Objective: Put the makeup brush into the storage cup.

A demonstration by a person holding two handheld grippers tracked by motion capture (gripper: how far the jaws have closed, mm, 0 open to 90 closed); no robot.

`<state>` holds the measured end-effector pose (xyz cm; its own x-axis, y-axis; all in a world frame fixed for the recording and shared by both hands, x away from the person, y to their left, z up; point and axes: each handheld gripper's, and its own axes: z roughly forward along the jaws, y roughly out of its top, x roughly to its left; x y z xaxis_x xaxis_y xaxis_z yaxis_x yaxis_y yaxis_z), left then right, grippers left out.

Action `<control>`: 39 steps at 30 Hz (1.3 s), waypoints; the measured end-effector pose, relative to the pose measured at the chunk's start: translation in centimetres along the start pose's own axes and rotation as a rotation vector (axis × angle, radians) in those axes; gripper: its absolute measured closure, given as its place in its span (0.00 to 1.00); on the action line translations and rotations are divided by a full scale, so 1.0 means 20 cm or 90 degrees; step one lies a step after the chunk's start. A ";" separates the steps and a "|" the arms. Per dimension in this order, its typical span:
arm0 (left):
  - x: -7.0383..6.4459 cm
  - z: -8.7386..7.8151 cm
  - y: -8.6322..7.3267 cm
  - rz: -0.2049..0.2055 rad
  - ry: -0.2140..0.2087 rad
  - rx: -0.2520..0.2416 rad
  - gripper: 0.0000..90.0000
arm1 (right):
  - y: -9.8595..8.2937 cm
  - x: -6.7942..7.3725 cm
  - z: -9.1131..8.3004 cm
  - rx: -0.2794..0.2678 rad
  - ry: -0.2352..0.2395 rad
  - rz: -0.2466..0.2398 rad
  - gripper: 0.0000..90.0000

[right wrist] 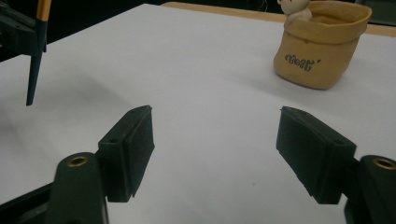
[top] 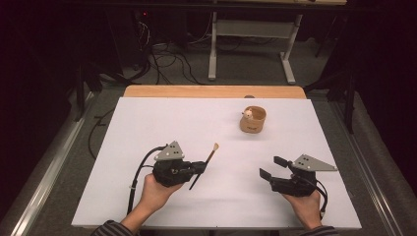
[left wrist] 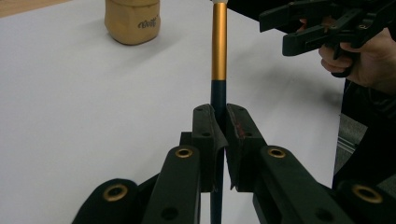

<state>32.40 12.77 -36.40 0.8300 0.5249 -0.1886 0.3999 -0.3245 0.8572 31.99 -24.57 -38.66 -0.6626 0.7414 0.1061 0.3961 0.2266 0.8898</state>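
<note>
My left gripper (top: 200, 168) is shut on a thin brush (top: 205, 164) with a dark handle, a gold ferrule and a pale tip that points toward the far right. In the left gripper view the brush (left wrist: 219, 51) rises straight up from between the closed jaws of the left gripper (left wrist: 219, 122). A tan sack-shaped pot (top: 253, 119) with a small bear figure on its rim stands on the far right of the white table (top: 162, 123). My right gripper (top: 273, 166) is open and holds nothing, near the front right. The pot (right wrist: 320, 44) lies ahead and to the right of the right gripper (right wrist: 215, 126).
A strip of bare wood (top: 214, 91) runs along the table's far edge. Beyond it are a white desk frame (top: 251, 44) and cables on the floor. A metal rail (top: 46, 167) borders the left side.
</note>
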 end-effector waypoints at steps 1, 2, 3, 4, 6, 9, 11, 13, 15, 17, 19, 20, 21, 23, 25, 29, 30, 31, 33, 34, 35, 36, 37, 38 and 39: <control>0.00 0.01 0.00 0.001 0.000 0.002 0.92 | 0.00 0.00 0.00 -0.005 -0.001 -0.003 0.34; 0.00 0.02 0.01 0.003 0.000 0.006 0.92 | 0.01 0.01 -0.01 -0.010 0.000 -0.008 0.36; 0.00 0.03 0.01 0.002 0.000 0.006 0.92 | 0.01 0.01 -0.01 -0.012 0.002 -0.012 0.36; 0.00 0.04 0.02 0.004 0.000 0.009 0.92 | 0.02 0.02 0.00 -0.011 0.002 -0.013 0.37; 0.00 0.05 0.03 0.005 -0.003 0.006 0.92 | 0.02 0.02 0.00 -0.012 0.013 -0.016 0.40; -0.01 0.07 0.05 0.011 -0.006 0.004 0.92 | 0.04 0.04 0.01 -0.015 0.031 -0.023 0.42; -0.02 0.07 0.06 0.015 -0.008 -0.001 0.92 | 0.04 0.05 0.02 -0.015 0.036 -0.024 0.44; -0.03 0.09 0.06 0.023 -0.008 -0.001 0.92 | 0.05 0.06 0.03 -0.020 0.048 -0.030 0.47; -0.03 0.10 0.06 0.025 -0.008 0.002 0.92 | 0.06 0.08 0.04 -0.022 0.066 -0.034 0.50; -0.02 0.11 0.05 0.023 -0.007 0.002 0.92 | 0.07 0.10 0.06 -0.020 0.082 -0.033 0.51; -0.02 0.10 0.05 0.022 -0.008 0.002 0.92 | 0.08 0.12 0.07 -0.019 0.096 -0.032 0.53; -0.02 0.10 0.05 0.024 -0.008 0.001 0.92 | 0.08 0.12 0.08 -0.016 0.103 -0.031 0.54; -0.02 0.10 0.05 0.026 -0.008 0.001 0.92 | 0.08 0.13 0.09 -0.014 0.106 -0.032 0.55; -0.03 0.10 0.05 0.028 -0.010 0.001 0.92 | 0.09 0.14 0.10 -0.011 0.112 -0.033 0.56; -0.03 0.10 0.05 0.027 -0.013 0.001 0.92 | 0.10 0.15 0.12 -0.010 0.119 -0.030 0.57; -0.03 0.11 0.05 0.027 -0.016 0.002 0.92 | 0.12 0.17 0.15 -0.015 0.119 -0.030 0.54; -0.03 0.11 0.05 0.026 -0.018 0.002 0.92 | 0.12 0.18 0.15 -0.015 0.122 -0.029 0.54; -0.03 0.11 0.05 0.026 -0.018 0.003 0.92 | 0.13 0.19 0.16 -0.015 0.133 -0.027 0.54; -0.03 0.12 0.04 0.028 -0.021 0.006 0.92 | 0.13 0.19 0.17 -0.016 0.144 -0.021 0.54; -0.03 0.12 0.04 0.028 -0.022 0.007 0.92 | 0.13 0.20 0.18 -0.015 0.150 -0.017 0.54; -0.04 0.12 0.04 0.029 -0.022 0.007 0.92 | 0.13 0.20 0.19 -0.015 0.155 -0.017 0.54; -0.04 0.13 0.04 0.029 -0.022 0.006 0.92 | 0.14 0.20 0.19 -0.013 0.159 -0.012 0.54; -0.04 0.13 0.04 0.030 -0.022 0.006 0.92 | 0.14 0.20 0.20 -0.013 0.164 -0.013 0.55; -0.04 0.13 0.04 0.030 -0.022 0.006 0.92 | 0.14 0.20 0.20 -0.014 0.169 -0.011 0.56; -0.04 0.13 0.04 0.029 -0.021 0.006 0.92 | 0.14 0.21 0.21 -0.015 0.174 -0.011 0.57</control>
<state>33.12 10.10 -36.74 0.8600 0.4829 -0.1651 0.3645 -0.3548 0.8610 33.00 -18.25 -37.52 -0.8175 0.5391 0.2029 0.3697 0.2210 0.9025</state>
